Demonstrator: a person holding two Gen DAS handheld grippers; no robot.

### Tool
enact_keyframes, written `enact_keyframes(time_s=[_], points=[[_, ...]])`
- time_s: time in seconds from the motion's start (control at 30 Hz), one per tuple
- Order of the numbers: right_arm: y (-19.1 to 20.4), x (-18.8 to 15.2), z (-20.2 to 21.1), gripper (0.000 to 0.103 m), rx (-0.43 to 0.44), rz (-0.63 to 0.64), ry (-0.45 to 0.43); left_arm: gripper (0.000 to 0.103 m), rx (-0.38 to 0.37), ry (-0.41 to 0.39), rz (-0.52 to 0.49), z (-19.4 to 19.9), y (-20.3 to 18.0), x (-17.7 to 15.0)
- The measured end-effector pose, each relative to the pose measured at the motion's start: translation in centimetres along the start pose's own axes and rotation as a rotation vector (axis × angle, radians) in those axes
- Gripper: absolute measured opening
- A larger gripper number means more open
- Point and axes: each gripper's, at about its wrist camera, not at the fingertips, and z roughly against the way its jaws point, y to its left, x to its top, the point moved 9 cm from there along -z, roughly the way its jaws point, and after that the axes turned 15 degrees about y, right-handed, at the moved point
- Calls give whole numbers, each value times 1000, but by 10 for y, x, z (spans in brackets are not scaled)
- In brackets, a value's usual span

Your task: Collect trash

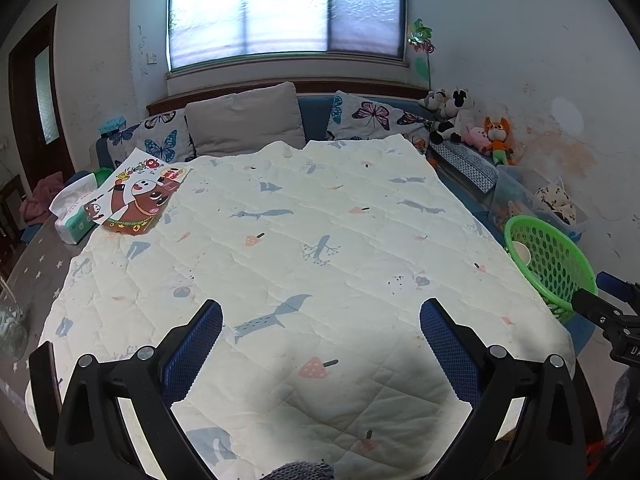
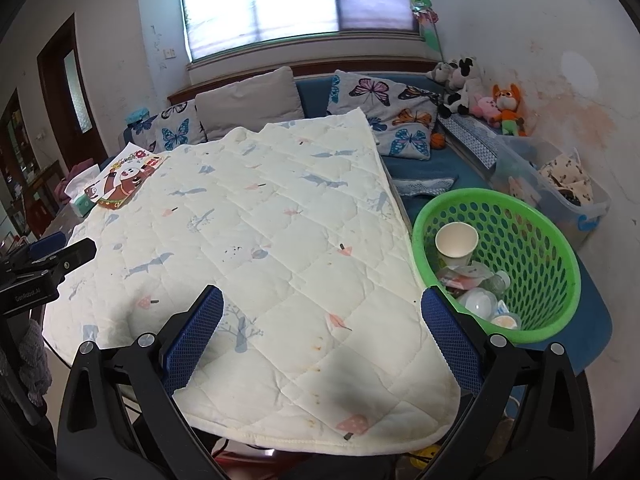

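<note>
A green perforated basket (image 2: 532,240) stands to the right of the table on a blue seat; it also shows at the right edge of the left wrist view, basket (image 1: 556,260). Inside lie a white paper cup (image 2: 456,242), crumpled wrappers (image 2: 464,276) and small plastic cups (image 2: 480,304). My left gripper (image 1: 320,344) hovers open over the cream quilted cloth (image 1: 280,248) with nothing between its fingers. My right gripper (image 2: 322,340) is open too, above the cloth's near right corner, just left of the basket.
At the table's far left lie a cartoon picture sheet (image 1: 138,196) and a tissue pack (image 1: 76,216). A glass jar (image 1: 10,324) stands at the left edge. Behind are a sofa with cushions (image 1: 244,120), plush toys (image 1: 472,124) and a clear storage bin (image 2: 560,184).
</note>
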Motion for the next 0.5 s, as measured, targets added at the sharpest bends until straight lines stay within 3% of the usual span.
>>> enact_keyframes(time_s=[0.5], points=[[4,-1,-3,99,9,7,5,96,10,-5,-4,3,-3,0]])
